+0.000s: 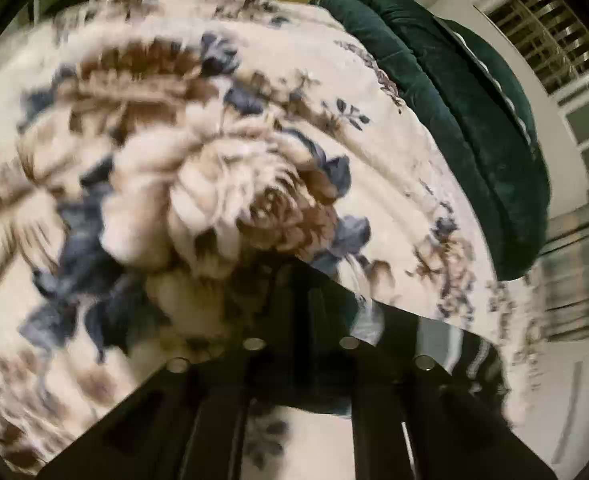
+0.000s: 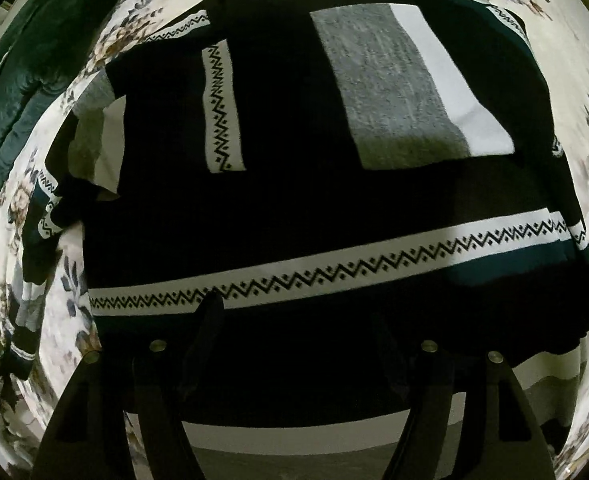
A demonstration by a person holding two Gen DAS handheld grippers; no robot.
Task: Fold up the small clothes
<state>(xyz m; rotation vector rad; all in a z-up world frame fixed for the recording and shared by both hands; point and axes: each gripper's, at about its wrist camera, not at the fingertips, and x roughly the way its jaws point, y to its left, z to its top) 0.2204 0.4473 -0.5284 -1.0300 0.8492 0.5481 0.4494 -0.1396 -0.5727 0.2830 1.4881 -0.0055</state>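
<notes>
Two tongs: your left gripper is clamped on the black sweater's edge; your right gripper, jaws apart, hovers directly above the hem, band running crosswise

Black knit sweater with white zigzag bands flat on floral-print cream bedspread; dark green quilted velvet cushion left, beyond bedspread edge.
</notes>
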